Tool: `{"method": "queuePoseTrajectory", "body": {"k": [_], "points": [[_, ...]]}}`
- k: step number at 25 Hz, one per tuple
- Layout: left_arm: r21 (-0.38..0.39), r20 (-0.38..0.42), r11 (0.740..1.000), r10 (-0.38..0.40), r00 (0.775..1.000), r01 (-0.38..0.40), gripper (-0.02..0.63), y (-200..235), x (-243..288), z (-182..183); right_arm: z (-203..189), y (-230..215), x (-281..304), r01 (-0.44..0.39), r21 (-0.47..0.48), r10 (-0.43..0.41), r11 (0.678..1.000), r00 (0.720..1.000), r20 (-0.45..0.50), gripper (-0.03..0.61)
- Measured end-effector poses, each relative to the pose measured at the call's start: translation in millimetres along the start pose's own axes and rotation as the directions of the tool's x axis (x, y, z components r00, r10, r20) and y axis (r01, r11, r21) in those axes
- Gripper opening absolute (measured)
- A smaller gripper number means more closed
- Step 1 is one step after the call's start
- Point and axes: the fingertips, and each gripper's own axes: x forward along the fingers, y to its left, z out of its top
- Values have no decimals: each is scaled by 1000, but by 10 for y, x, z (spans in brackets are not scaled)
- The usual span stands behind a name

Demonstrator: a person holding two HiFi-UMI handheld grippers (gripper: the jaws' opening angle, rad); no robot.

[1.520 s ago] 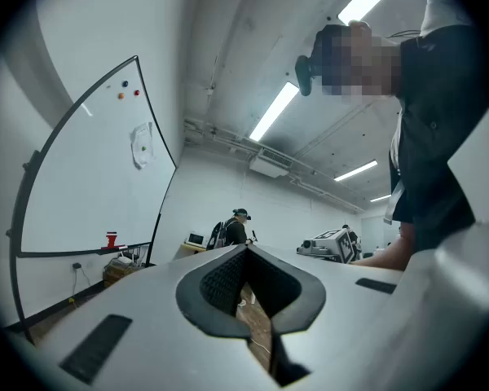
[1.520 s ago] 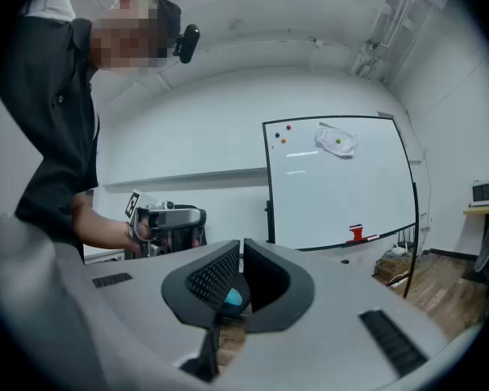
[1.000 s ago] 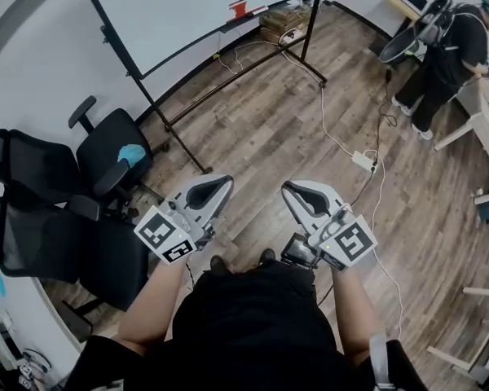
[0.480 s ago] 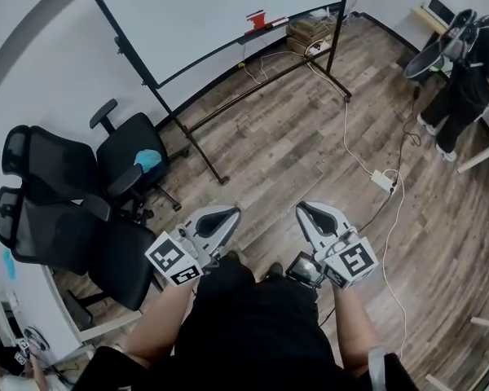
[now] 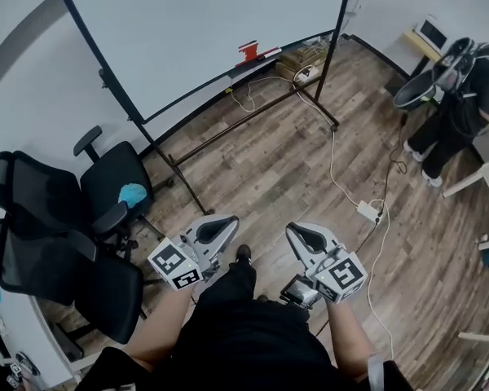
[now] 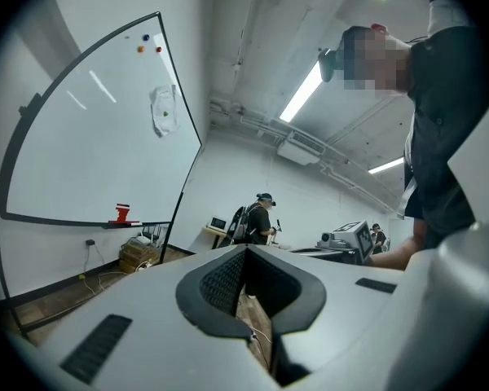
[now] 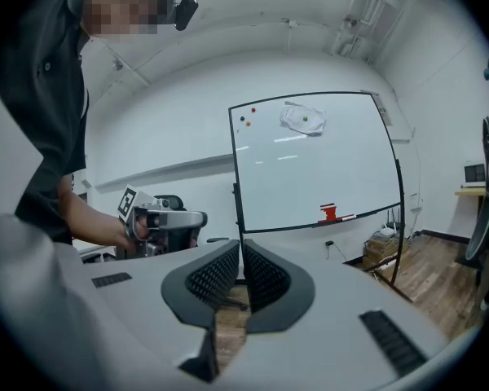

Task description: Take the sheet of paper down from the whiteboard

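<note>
The whiteboard (image 5: 204, 31) stands on a black wheeled frame ahead of me, across the wooden floor. A crumpled white sheet of paper (image 6: 163, 111) hangs high on it under a green magnet; the right gripper view has the paper (image 7: 303, 119) near the board's top edge. The head view cuts the paper off. My left gripper (image 5: 224, 222) and right gripper (image 5: 297, 230) are held level at waist height, side by side, well short of the board. Both are shut with nothing between the jaws, as the left gripper (image 6: 244, 251) and right gripper (image 7: 240, 244) show in their own views.
Black office chairs (image 5: 57, 218) crowd the left side. A power strip (image 5: 367, 211) with its cable lies on the floor to the right. A person (image 5: 460, 104) stands at the far right. A red eraser (image 5: 248, 50) sits on the board's tray, and cardboard boxes (image 5: 301, 58) lie behind the frame.
The person holding the grippers has stepped toward the whiteboard, and a foot shows forward between the grippers. Both grippers travelled along, still shut and empty.
</note>
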Motion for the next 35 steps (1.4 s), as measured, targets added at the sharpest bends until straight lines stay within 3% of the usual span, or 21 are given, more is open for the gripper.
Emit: {"method": "queuePoseTrajectory", "body": {"k": [4,10,14,23,28,35], "points": [[9,51,999,-31,998,31,11,502,297,298,160,-387,359,1,-66,-5,998,997,-71,29],[24,67,994,-106,992,104,11,1167,549,697,675,-722,1093,20,-113,-23,993,999,-30,29],[20,42,989,-148,988,147,9,1545,730,675,790,-861,1356,37,-143,-44,989,998,-41,29],[-67,7,983,-173,985,173,11,1988,1201,445,528,-1439,1508,81,-60,-86,995,992,-93,29],[-56,-22,991,-125,992,124,11,2342,1616,441,590,-2004,1757,52,-39,-54,998,998,-46,29],[-4,-9,1000,12,1000,-12,9,2900,2216,858,826,-2950,2281,-91,-49,89,995,995,-47,29]]}}
